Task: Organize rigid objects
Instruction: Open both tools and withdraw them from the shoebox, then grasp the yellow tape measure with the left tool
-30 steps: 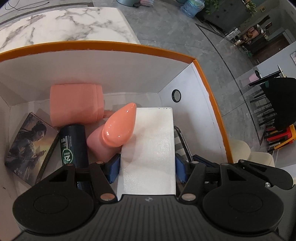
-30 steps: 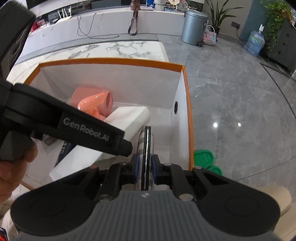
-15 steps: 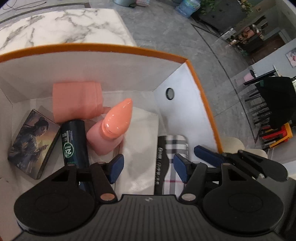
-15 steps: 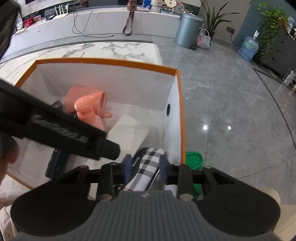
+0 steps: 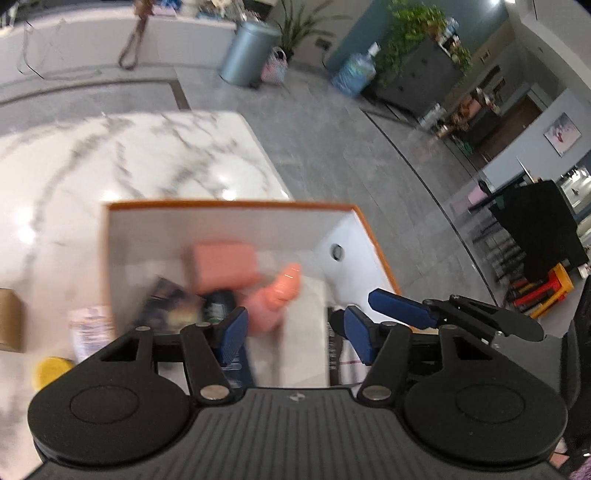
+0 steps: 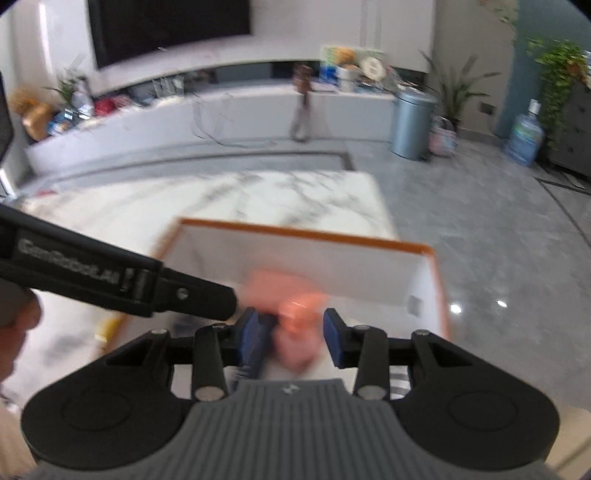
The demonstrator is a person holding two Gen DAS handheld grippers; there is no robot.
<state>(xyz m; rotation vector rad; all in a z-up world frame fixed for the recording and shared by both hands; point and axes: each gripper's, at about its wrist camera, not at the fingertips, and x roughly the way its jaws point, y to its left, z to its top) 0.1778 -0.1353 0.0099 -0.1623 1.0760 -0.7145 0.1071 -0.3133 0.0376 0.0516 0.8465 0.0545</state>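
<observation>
Above orange-rimmed box [image 5: 236, 204] — both grippers tilted downward; left gripper [image 5: 293, 328] jaws spread, empty; right gripper [image 6: 291, 339] jaws opening, empty.

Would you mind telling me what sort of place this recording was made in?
Probably a home living room: a large dark screen on the wall, potted plants, and a marble-topped table holding the box.

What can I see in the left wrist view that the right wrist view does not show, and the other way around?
Only the left wrist view shows the dark picture-printed card box and dark cylindrical can inside, plus a yellow round object on the table. Only the right wrist view shows the large black wall screen. Both share the orange-rimmed white box, the glossy orange cone-shaped toy, the white marble table and the grey metal bin.
</observation>
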